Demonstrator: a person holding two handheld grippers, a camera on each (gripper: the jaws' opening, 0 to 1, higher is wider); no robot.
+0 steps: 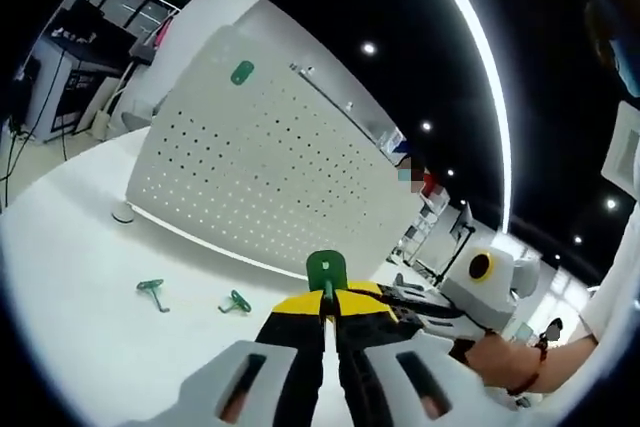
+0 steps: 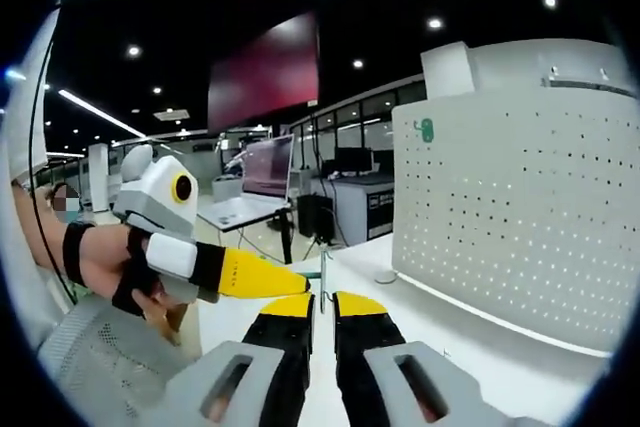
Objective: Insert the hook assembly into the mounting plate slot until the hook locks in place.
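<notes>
Clamped between the narrow jaws of the left gripper (image 1: 327, 304) was a green hook (image 1: 326, 272), held upright at 6 o'clock in the left gripper view; the white pegboard (image 1: 270, 162) was seen beyond it, standing on the white table (image 1: 80, 277), with a green hook fitted (image 1: 242, 72) near its top at 11 o'clock; two loose hooks (image 1: 153, 291) (image 1: 236, 302) were seen lying on the table at 8 o'clock; the right gripper (image 2: 323, 309) was seen nearly closed, only a thin green stem (image 2: 322, 282) rising between its tips; whether it was gripped could not be told.
</notes>
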